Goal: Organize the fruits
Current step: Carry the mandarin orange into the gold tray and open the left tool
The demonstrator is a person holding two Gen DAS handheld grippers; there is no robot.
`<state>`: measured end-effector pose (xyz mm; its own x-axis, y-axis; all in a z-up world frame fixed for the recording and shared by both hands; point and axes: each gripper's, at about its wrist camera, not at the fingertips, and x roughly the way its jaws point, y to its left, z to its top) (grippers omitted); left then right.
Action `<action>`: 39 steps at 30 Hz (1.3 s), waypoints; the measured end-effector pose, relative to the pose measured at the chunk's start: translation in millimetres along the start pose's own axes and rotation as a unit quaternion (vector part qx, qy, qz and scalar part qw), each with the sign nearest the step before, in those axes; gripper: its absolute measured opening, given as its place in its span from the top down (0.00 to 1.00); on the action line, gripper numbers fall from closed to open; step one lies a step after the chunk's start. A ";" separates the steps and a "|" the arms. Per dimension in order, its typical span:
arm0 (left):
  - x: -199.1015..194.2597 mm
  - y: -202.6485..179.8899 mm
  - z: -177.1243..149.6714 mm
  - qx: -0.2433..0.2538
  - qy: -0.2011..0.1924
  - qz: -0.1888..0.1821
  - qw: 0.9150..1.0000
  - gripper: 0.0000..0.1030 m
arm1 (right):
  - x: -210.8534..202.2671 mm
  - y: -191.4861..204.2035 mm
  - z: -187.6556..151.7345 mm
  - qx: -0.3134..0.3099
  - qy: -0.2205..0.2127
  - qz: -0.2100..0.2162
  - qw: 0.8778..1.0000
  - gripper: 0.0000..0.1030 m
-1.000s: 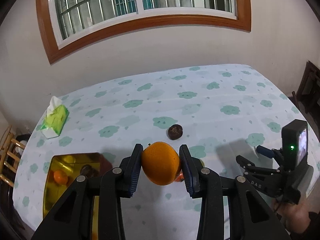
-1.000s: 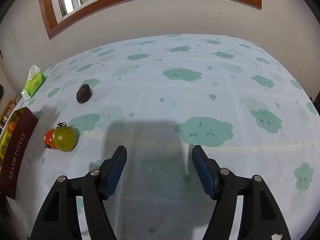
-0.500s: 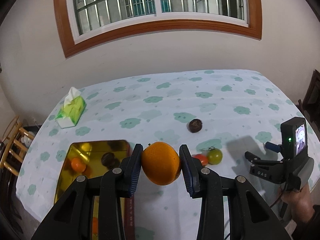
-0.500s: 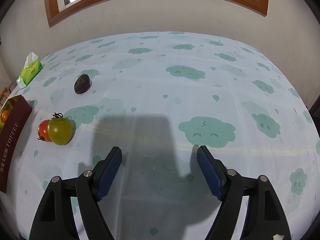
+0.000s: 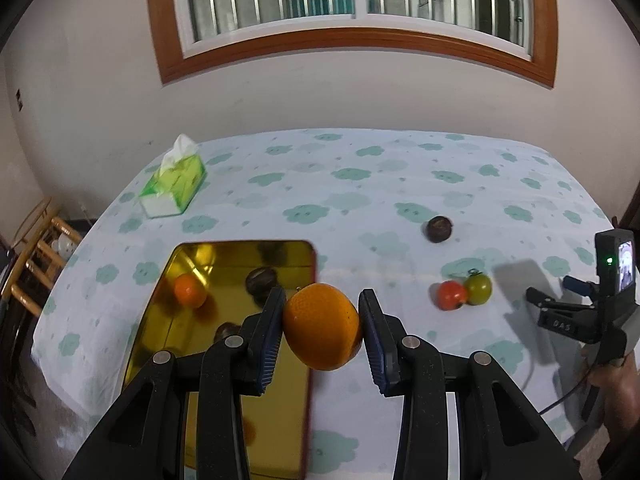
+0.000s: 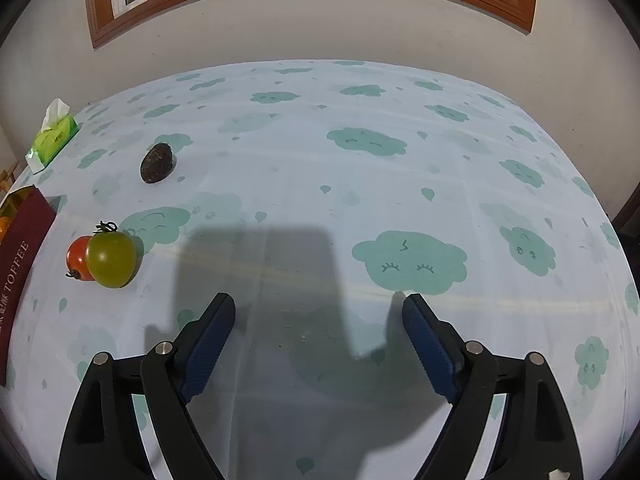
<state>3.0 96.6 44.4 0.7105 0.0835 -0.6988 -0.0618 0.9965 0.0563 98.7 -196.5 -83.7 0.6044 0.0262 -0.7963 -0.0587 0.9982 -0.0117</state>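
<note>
Orange (image 5: 322, 327) sits pinched between the blue pads of the left gripper (image 5: 322, 334), held above the right edge of the gold-lined tin (image 5: 224, 268) at the table's near left. Inside the tin lie a small orange fruit (image 5: 189, 290) and a dark fruit (image 5: 261, 282). Right of it on the cloud-print tablecloth (image 6: 360, 184), a red tomato (image 6: 78, 258) touches a green tomato (image 6: 111, 259); a dark fruit (image 6: 157, 168) lies farther off. The right gripper (image 6: 318, 344) hangs spread wide, holding nothing.
</note>
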 end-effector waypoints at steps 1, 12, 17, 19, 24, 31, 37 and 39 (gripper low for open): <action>1.2 3.5 -0.8 -0.003 0.002 0.001 1.000 0.62 | 0.0 0.2 -0.1 0.000 0.000 -0.001 1.000 0.18; 11.4 50.6 -23.0 -0.041 0.019 0.022 0.999 0.62 | 1.2 0.7 0.2 0.003 0.003 -0.007 1.000 0.14; 18.0 88.2 -38.8 -0.070 0.037 0.038 0.996 0.62 | 2.3 0.6 0.3 0.004 0.004 -0.009 1.000 0.13; 20.9 103.2 -45.0 -0.082 0.046 0.047 0.994 0.62 | 3.0 0.0 0.6 0.005 0.004 -0.009 1.000 0.12; 24.0 130.1 -60.9 -0.100 0.059 0.065 0.991 0.62 | 2.9 -0.1 1.0 0.005 0.004 -0.009 1.000 0.12; 30.3 127.0 -64.0 -0.097 0.061 0.059 0.992 0.62 | 3.2 0.3 1.3 0.006 0.005 -0.010 1.000 0.11; 40.9 118.7 -56.8 -0.083 0.056 0.057 0.993 0.62 | 4.0 0.0 1.3 0.006 0.005 -0.010 1.000 0.10; 44.4 119.5 -56.0 -0.085 0.057 0.056 0.993 0.62 | 4.2 -0.1 1.2 0.006 0.005 -0.010 1.000 0.09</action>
<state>-12.1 219.2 -19.9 0.6089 0.1834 -0.7718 -0.2600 0.9653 0.0243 102.3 -196.5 -86.3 0.5974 0.0054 -0.8019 -0.0372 0.9991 -0.0209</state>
